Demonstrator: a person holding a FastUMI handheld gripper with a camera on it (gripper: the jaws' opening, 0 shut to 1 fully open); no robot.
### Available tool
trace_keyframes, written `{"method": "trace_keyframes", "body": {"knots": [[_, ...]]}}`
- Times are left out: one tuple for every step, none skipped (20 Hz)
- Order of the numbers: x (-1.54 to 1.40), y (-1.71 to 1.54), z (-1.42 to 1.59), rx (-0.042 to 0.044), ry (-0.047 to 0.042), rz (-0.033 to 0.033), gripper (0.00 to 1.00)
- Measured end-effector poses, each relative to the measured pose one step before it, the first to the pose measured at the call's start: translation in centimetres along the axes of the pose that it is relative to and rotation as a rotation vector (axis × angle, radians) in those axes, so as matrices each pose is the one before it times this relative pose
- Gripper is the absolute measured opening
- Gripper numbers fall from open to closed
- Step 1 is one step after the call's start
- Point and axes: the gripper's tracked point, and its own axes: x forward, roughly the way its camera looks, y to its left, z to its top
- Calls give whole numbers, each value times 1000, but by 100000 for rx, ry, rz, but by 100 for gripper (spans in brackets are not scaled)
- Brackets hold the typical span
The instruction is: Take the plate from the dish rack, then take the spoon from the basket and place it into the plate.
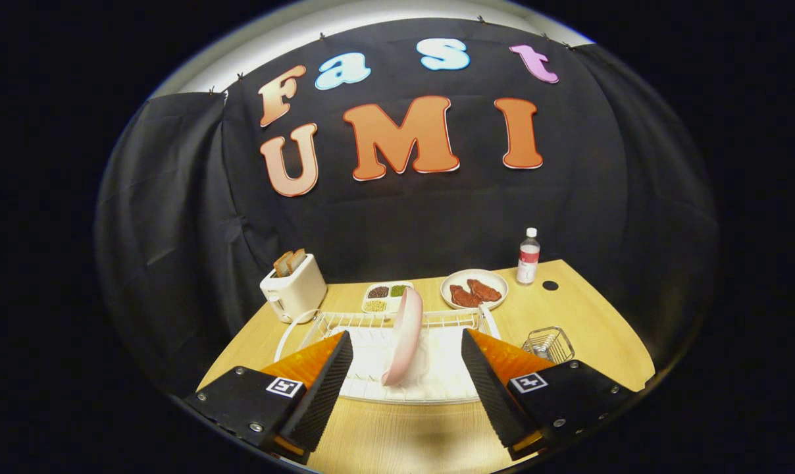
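A pink plate stands on edge in the white wire dish rack on the wooden table. My gripper is open, its two ribbed black fingers spread wide on either side of the plate's lower edge, not touching it. The plate sits just ahead of and between the fingers. A small wire basket stands to the right of the rack, beyond the right finger; something pale lies in it, too small to tell as a spoon.
A white toaster with toast stands behind the rack on the left. Behind the rack are a divided tray of grains, a plate of red meat and a bottle. Bare tabletop lies before the rack.
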Motion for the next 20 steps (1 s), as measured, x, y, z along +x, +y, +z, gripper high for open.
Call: {"method": "trace_keyframes", "body": {"knots": [[767,312,-74,1281,1785,861,99],[695,189,-41,1117,1674,221,99],[727,-57,2,884,1905,-650,99],[816,-228,-71,535,2067,-1529,99],[818,-174,-27,201,1906,-1375,99],[789,156,-19,-189,1728,-701,99],[934,154,-71,-556,1787,-411,99],[733,146,-209,-612,1952,-386,99],[771,157,-142,-372,2209,157,99],[844,287,-233,335,2706,390,98],[939,116,-37,703,2222,206,98],[1020,-105,75,826,1759,-144,98],[1191,-6,-68,499,2038,-120,98],[1069,-153,-248,533,2292,-409,98],[1067,-80,-256,202,2523,-327,98],[870,-120,-286,451,2359,-269,98],[837,5,-295,555,2240,7,98],[797,-90,-447,960,2447,-81,98],[676,106,-282,1058,2007,100,98],[681,115,-283,624,1667,264,96]]}}
